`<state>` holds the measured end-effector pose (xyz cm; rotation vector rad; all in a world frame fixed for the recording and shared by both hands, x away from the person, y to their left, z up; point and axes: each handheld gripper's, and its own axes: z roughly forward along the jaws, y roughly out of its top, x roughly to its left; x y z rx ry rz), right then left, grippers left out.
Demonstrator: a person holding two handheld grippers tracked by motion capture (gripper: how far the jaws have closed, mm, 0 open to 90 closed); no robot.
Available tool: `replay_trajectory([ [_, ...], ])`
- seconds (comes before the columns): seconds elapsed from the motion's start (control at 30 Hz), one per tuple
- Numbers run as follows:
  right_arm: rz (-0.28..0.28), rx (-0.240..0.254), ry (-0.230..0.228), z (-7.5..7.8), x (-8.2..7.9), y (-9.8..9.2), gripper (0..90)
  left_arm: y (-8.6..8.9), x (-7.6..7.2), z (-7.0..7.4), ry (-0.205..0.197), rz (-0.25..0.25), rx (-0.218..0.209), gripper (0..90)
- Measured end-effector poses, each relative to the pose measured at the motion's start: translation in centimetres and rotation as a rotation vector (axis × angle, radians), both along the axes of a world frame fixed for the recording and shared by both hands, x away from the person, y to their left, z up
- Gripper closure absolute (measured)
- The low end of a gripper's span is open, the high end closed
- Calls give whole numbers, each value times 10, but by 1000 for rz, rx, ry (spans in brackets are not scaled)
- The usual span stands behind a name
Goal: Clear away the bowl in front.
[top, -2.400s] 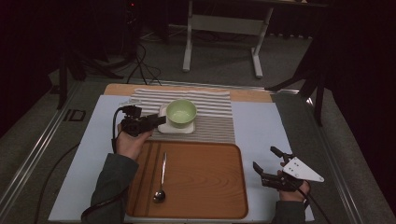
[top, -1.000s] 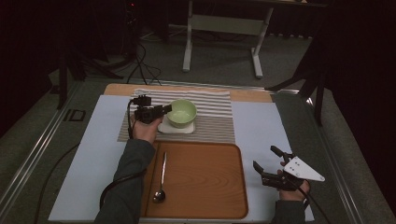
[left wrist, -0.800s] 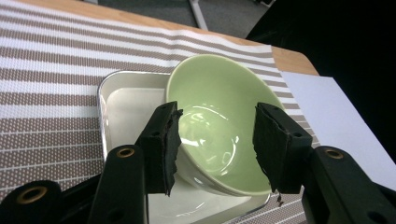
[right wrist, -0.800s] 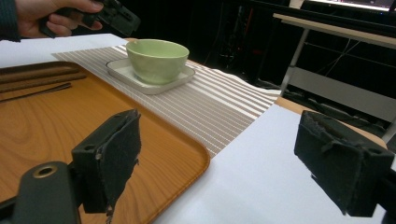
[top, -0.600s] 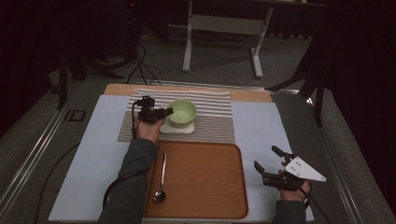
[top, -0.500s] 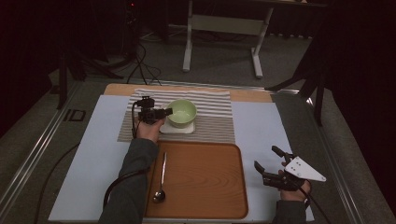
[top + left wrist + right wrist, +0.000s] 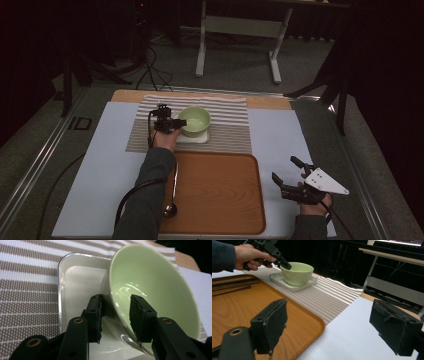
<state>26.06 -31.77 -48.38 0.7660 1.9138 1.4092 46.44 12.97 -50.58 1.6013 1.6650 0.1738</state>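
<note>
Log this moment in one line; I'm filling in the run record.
left gripper: jaws astride green bowl rim, not closed | bowl: on white dish | right gripper: open, idle beside wooden tray

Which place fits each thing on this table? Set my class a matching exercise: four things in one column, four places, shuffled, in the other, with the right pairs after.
Things
1. pale green round bowl
2. long metal spoon
3. white square dish
4. right gripper

Places
A. on the brown-and-white striped mat, under another thing
B. above the pale blue sheet, to the right of the wooden tray, jaws apart
C. on the wooden tray's left edge
D. with its rim between the left gripper's jaws

Pairs: 1-D, 2-C, 3-A, 4-B
</note>
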Motion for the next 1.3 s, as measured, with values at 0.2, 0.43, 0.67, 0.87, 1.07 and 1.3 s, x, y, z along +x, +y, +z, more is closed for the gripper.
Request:
replay_trajectory([
  [0.2,-5,4,-1,0,0,-2,140,-3,4,-5,35,27,14,677],
  [0.43,-7,4,-2,0,-1,-3,140,-2,3,-6,50,56,21,757],
  [0.67,-10,5,-3,1,-1,-3,140,-1,3,-8,64,84,15,833],
  [0.87,-10,2,-3,1,-1,-3,141,1,2,-8,71,92,-17,833],
  [1.07,-12,3,-5,1,-1,-4,140,1,1,-6,63,81,-7,833],
  [1.3,-13,3,-8,1,-1,-4,140,5,-2,3,45,64,-15,834],
])
